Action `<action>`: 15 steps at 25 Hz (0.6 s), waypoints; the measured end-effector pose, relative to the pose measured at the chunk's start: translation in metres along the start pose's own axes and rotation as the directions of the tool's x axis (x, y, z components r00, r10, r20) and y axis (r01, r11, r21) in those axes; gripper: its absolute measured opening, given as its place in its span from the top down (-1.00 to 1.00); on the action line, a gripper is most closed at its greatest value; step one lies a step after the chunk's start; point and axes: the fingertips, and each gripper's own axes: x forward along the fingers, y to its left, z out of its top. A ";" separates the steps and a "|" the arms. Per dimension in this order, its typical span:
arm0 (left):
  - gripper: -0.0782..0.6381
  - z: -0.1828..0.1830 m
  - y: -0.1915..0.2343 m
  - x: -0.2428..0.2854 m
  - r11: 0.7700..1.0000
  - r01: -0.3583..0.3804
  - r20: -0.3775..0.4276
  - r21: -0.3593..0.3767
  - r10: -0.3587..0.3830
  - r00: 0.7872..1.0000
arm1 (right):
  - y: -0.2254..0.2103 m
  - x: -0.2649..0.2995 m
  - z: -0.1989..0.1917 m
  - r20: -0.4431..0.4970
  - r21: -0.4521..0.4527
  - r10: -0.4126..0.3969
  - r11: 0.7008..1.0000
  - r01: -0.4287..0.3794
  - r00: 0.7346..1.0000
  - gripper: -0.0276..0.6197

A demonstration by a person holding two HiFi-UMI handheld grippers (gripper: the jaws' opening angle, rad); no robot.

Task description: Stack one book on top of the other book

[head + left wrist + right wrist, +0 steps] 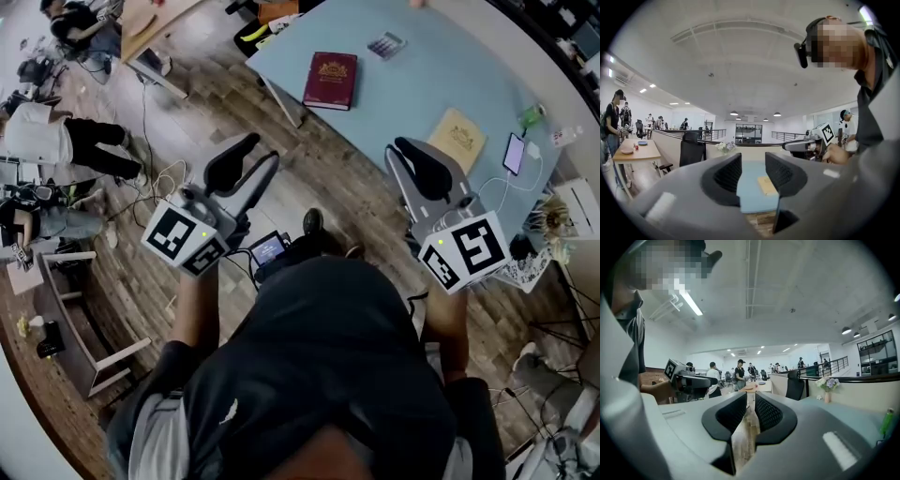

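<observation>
A dark red book (pixel 330 80) lies near the far left end of the light blue table (pixel 412 89). A tan book (pixel 457 139) lies apart from it, toward the table's right side. My left gripper (pixel 261 152) hangs in the air over the wooden floor, short of the table, open with nothing between its jaws. In the left gripper view the tan book (pixel 767 185) shows through the gap of that gripper (pixel 749 173). My right gripper (pixel 405 147) hovers at the table's near edge, left of the tan book. In the right gripper view this gripper (pixel 751 411) is shut and empty.
On the table are a phone (pixel 514 153) on a white cable, a small patterned gadget (pixel 386 44) and a green item (pixel 532 115). A black office chair (pixel 691 147) stands beyond the table. People sit on the floor (pixel 56 141) at left, near a wooden table (pixel 141 23).
</observation>
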 end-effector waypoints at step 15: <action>0.19 -0.014 0.029 0.024 0.998 0.043 -0.002 -0.039 -0.043 0.999 | -0.015 0.024 -0.009 -0.017 0.064 -0.034 0.997 0.035 0.999 0.78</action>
